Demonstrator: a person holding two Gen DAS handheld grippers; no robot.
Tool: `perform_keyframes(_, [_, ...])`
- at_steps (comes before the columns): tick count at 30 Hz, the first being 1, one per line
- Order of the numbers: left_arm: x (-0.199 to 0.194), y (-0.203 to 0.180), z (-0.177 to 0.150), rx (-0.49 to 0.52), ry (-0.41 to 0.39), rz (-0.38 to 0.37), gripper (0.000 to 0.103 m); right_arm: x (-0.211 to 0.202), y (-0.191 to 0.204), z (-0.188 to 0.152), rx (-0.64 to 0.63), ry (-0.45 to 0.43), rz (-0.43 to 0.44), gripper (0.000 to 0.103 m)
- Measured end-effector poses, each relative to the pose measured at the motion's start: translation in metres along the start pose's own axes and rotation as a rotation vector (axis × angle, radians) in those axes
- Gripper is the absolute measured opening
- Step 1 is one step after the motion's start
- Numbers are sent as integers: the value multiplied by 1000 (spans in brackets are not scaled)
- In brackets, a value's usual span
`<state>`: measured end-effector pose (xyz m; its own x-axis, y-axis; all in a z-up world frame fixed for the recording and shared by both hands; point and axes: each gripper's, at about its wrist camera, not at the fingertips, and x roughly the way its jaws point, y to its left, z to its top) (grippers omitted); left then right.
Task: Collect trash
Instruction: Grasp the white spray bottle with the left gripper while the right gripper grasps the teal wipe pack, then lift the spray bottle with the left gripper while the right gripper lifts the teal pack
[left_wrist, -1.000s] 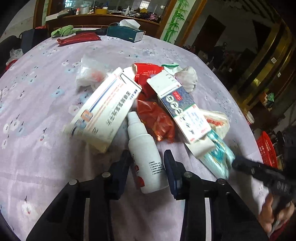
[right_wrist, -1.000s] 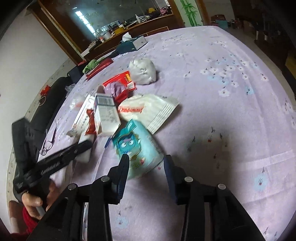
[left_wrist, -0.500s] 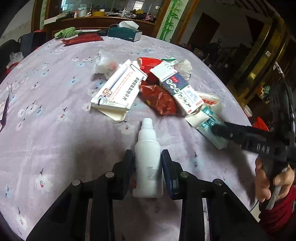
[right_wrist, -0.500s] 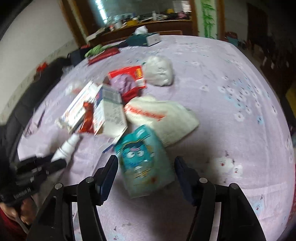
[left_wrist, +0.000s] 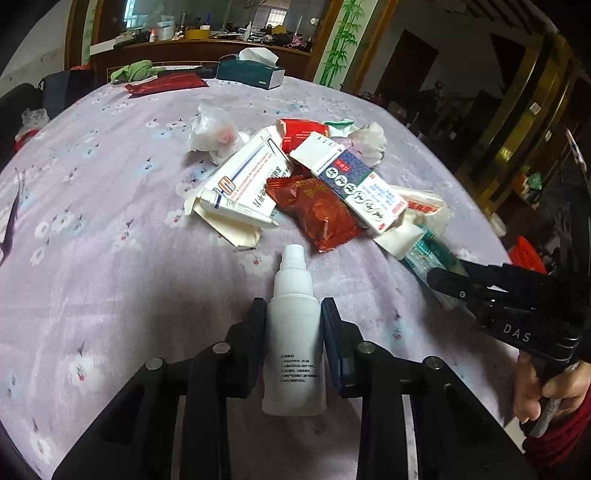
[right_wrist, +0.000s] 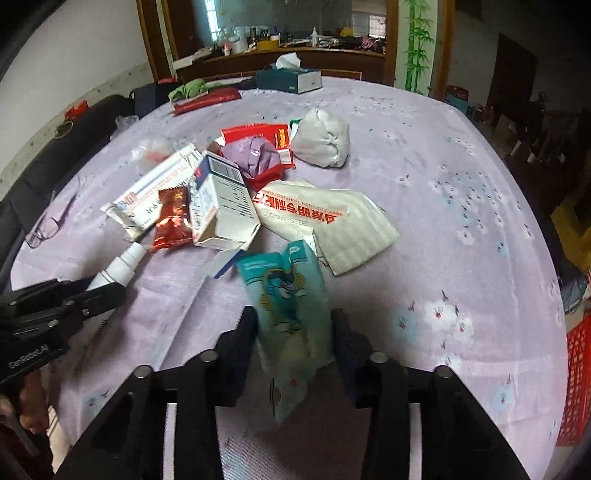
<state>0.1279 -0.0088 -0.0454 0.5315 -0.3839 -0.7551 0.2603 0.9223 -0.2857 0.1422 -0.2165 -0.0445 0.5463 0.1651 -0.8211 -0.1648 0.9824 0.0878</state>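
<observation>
The left tongs (left_wrist: 293, 325) reach low over the lilac flowered tabletop (left_wrist: 110, 258), clamped on a smooth white plastic spray bottle (left_wrist: 294, 343) whose nozzle points away along the fingers. The right tongs (right_wrist: 293, 334) pinch a crinkly teal plastic packet (right_wrist: 291, 306), lengthwise between the jaws.

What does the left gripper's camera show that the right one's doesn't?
Only the left view shows the printed side of the white bottle between the left gripper's fingers. Only the right view shows the glasses and the teal packet's face between the right gripper's fingers. Both show the trash pile, the tissue box and the purple cloth.
</observation>
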Motion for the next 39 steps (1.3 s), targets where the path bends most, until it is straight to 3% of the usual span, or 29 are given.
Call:
perform_keyframes(9, [-29,-27,-9,42,-87,-48,29,-37,-10,-30,112,-66,57,35])
perform_keyframes(21, [-53,-89,-24,178,-240,59,29,-81,-15,-54,207,-207,-42,35])
perform_keyframes(39, [-72,-106,-37,235,-306,140,29,-114,-3,-63,202,-275,-39,36])
